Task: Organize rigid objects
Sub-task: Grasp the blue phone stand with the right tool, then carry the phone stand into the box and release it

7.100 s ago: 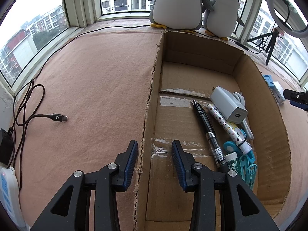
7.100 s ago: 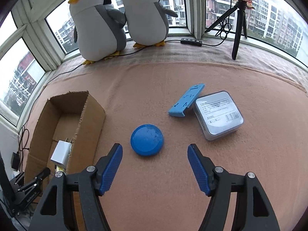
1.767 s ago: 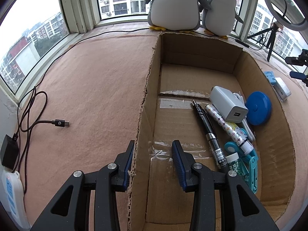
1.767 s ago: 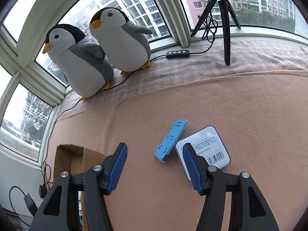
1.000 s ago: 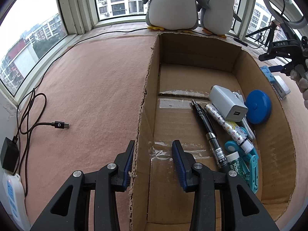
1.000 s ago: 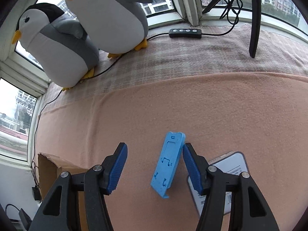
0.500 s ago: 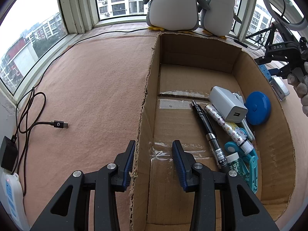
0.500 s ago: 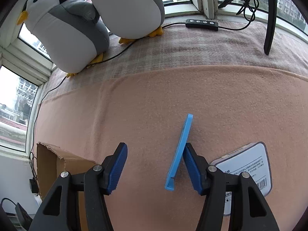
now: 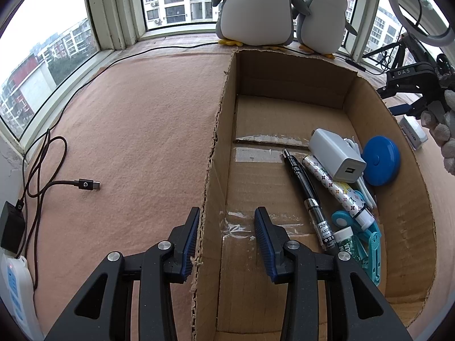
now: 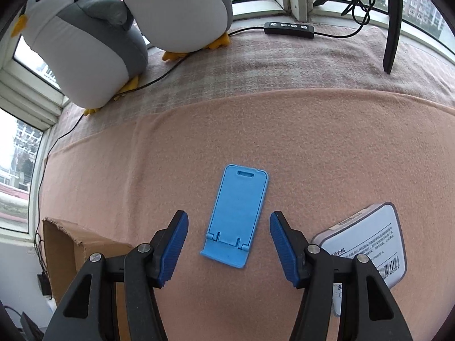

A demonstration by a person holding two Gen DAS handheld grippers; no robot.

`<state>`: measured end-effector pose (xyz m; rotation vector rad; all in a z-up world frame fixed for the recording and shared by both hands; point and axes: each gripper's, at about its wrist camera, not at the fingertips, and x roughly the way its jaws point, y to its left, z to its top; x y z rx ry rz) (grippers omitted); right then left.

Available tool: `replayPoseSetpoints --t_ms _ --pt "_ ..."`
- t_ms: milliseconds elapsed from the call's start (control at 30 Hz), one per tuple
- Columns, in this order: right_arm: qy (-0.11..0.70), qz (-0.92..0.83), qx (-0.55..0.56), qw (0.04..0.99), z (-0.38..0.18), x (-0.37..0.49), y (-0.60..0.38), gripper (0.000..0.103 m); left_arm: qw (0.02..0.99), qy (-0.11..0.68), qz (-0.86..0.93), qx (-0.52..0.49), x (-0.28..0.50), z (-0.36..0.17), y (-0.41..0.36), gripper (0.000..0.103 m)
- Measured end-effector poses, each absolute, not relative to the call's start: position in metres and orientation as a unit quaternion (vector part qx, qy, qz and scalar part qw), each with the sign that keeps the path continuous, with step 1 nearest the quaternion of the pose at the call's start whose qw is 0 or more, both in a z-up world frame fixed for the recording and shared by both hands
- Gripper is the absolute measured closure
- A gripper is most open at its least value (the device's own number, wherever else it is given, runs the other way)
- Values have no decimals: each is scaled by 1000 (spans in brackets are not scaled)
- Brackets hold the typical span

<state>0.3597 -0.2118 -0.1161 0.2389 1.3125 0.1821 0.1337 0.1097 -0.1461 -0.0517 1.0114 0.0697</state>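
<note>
Right claw (image 10: 229, 243): I see it parted, empty — blue phone stand (image 10: 237, 217) flat between its fingers, untouched.
Left claw (image 9: 226, 240): narrowly parted astride cardboard box (image 9: 212, 170) wall — whether it pinches, I cannot tell.

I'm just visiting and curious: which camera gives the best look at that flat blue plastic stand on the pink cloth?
The right wrist view: the blue stand lies flat, whole and unobstructed, between the right gripper's open fingers, touching neither. The left wrist view shows at most a blue sliver past the cardboard box, too small to tell.
</note>
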Motion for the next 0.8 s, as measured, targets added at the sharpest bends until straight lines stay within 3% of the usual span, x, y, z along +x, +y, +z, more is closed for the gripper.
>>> replayPoseSetpoints --t_ms 333,433,567,800 --pt "614 22 50 788 -122 367 -187 48 874 484 32 -27 135 -146 110 61" --pt "613 14 10 790 -124 366 -176 52 874 483 31 -28 135 -146 111 61" --pt "612 23 4 791 -122 369 -173 68 875 482 31 -29 134 -147 112 61" --pt "610 55 -5 790 -119 361 -171 69 875 482 32 -31 134 -146 112 61"
